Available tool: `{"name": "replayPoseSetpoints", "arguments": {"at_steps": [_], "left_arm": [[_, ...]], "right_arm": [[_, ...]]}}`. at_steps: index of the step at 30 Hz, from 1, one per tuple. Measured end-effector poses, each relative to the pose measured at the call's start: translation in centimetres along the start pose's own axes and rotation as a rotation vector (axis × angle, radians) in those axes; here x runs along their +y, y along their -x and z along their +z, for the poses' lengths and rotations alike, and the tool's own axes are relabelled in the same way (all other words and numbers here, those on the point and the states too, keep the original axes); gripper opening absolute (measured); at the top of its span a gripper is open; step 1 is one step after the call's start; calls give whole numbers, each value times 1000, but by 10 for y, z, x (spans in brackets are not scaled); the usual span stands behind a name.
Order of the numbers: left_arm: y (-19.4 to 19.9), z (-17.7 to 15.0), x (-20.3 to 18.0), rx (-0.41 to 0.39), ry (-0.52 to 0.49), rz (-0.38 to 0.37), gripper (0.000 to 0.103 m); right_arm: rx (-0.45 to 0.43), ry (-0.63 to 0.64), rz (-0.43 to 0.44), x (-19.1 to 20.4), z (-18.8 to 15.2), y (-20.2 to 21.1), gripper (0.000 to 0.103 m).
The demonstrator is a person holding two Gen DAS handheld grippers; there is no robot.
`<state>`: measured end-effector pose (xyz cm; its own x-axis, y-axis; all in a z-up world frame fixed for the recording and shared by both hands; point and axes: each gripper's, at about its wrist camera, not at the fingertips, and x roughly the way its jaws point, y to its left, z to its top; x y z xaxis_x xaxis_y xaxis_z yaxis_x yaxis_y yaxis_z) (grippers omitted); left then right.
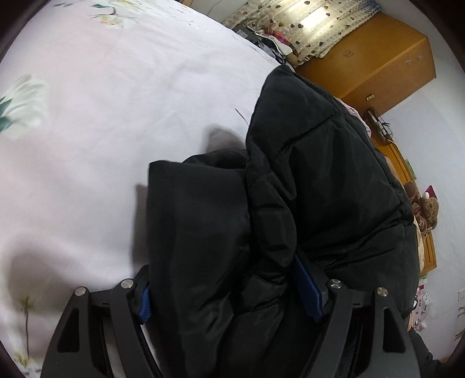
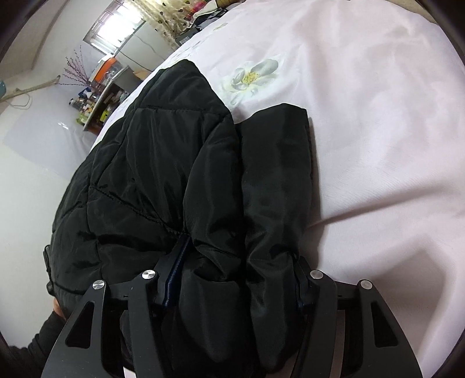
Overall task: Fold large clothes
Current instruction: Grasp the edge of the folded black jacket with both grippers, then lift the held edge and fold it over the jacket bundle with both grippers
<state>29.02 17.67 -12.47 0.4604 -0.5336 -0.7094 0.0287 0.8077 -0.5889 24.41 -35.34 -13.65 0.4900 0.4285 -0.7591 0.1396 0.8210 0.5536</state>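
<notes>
A black puffer jacket (image 1: 319,180) lies bunched on a pale pink floral bedsheet (image 1: 116,116). My left gripper (image 1: 223,290) is shut on a thick fold of the jacket, its blue-padded fingers (image 1: 308,290) pressed into the fabric on both sides. In the right wrist view the same jacket (image 2: 162,174) fills the centre, with a sleeve or flap (image 2: 276,162) lying to its right. My right gripper (image 2: 235,279) is shut on another thick fold of it; its fingers (image 2: 177,261) are partly buried in the fabric.
The bedsheet (image 2: 377,116) spreads wide around the jacket. A wooden cabinet (image 1: 377,64) and stuffed toys (image 1: 424,209) stand beyond the bed's edge. A shelf with small items (image 2: 98,99) and a window (image 2: 116,26) lie past the bed's other side.
</notes>
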Motion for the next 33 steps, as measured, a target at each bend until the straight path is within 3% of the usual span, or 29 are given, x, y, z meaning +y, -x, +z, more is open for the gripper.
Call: {"name": "replayPoseSetpoints", "arguments": {"at_steps": [1, 5, 9, 20, 33], "left_arm": [[0, 0, -1, 0, -9, 3, 77], [8, -6, -5, -17, -12, 1, 54], [17, -6, -17, -45, -25, 50, 39], [46, 3, -45, -92, -69, 102, 31], [103, 6, -50, -182, -99, 89, 30]], "right_arm": [[0, 2, -7, 1, 0, 0, 56], [-4, 4, -16, 8, 1, 4, 45], [-21, 24, -48, 15, 1, 10, 37], [-65, 49, -75, 34, 3, 35, 24], [-124, 126, -26, 64, -3, 67, 22]]}}
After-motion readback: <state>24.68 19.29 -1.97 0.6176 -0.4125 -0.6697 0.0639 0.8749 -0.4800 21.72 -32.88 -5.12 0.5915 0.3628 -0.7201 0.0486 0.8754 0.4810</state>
